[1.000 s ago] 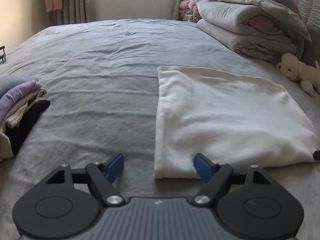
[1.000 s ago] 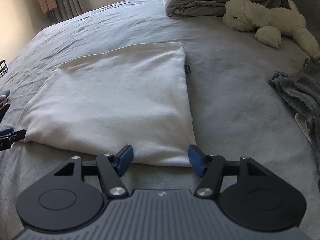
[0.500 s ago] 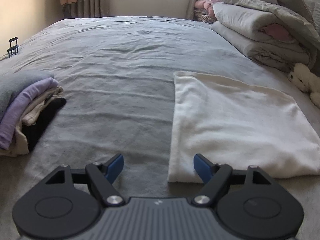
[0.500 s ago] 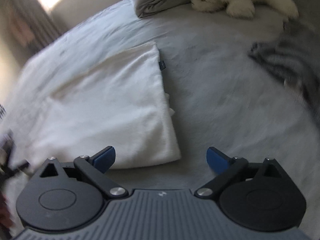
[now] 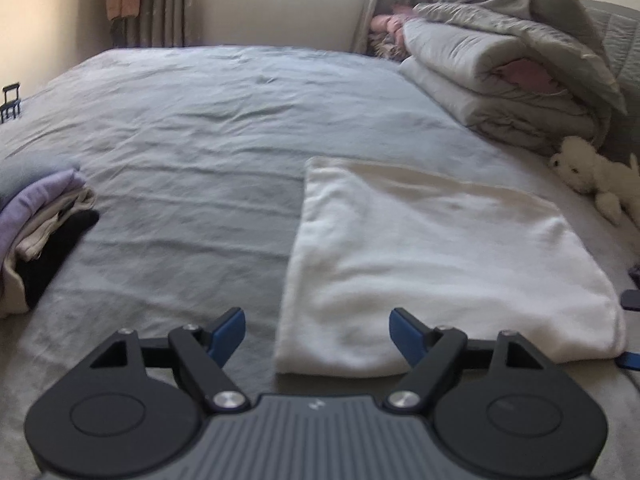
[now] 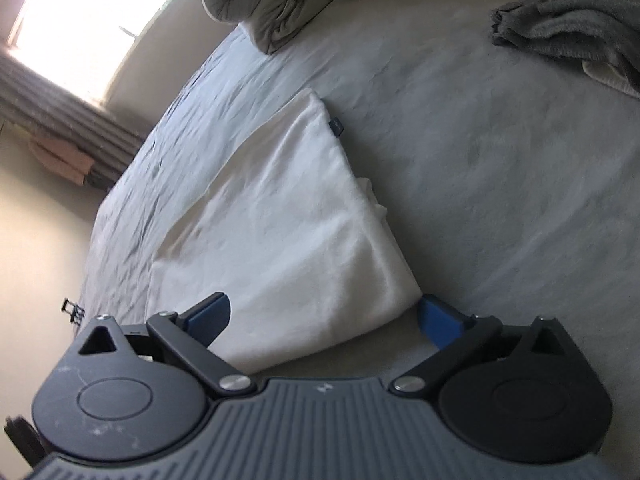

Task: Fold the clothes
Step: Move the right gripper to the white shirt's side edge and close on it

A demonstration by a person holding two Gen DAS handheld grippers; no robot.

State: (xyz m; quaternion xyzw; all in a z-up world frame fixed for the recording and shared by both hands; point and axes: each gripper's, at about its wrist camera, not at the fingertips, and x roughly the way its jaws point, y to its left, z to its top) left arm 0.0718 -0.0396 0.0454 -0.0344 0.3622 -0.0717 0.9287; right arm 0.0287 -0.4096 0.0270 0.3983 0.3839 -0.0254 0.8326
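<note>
A white folded cloth lies flat on the grey bed sheet. My left gripper hovers low at the cloth's near left corner. Its jaws are opening slightly, and the corner lies between them with no pad pressing on it. In the right wrist view the same white cloth runs up and to the left. My right gripper is rolled to one side at the cloth's near right corner. Its jaws are opening wide, the corner sits between them, and neither blue pad squeezes the cloth.
A stack of folded clothes sits at the bed's left edge. A folded grey duvet and a white plush toy lie at the back right. A crumpled grey garment lies to the right of the cloth.
The right gripper's jaws have spread much wider and the gripper has rolled, tilting its view. The left gripper has barely shifted. The white cloth lies as before.
</note>
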